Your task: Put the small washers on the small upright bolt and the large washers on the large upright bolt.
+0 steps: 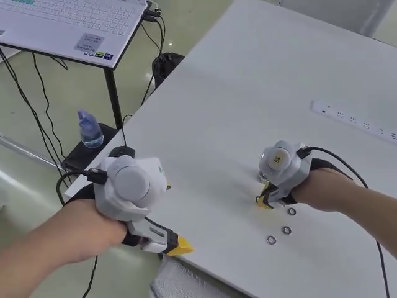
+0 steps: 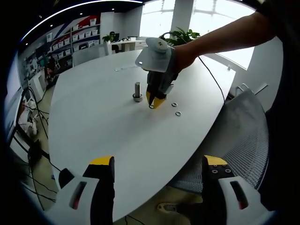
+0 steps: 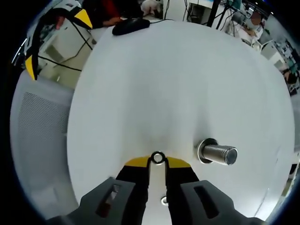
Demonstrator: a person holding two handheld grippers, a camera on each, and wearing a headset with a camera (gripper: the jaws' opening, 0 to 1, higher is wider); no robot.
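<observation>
My right gripper (image 1: 265, 200) (image 3: 157, 161) is shut on a small metal washer (image 3: 157, 158) (image 2: 151, 107), held at its yellow tips just above the white table (image 1: 236, 105). An upright steel bolt (image 3: 218, 153) (image 2: 137, 91) stands close beside it, mostly hidden behind the gripper in the head view. Three loose washers (image 1: 286, 230) lie on the table near that hand, two of them (image 2: 176, 108) in the left gripper view. My left gripper (image 1: 178, 248) (image 2: 157, 161) hangs off the table's near edge, its jaws wide open and empty.
A power strip (image 1: 353, 121) lies at the far right of the table. A laptop (image 1: 68, 25) sits on a side stand at the left, with a water bottle (image 1: 90, 129) and cables below. A mesh chair (image 2: 239, 136) stands by the near edge. A black mouse (image 3: 131, 26) is at the table's corner.
</observation>
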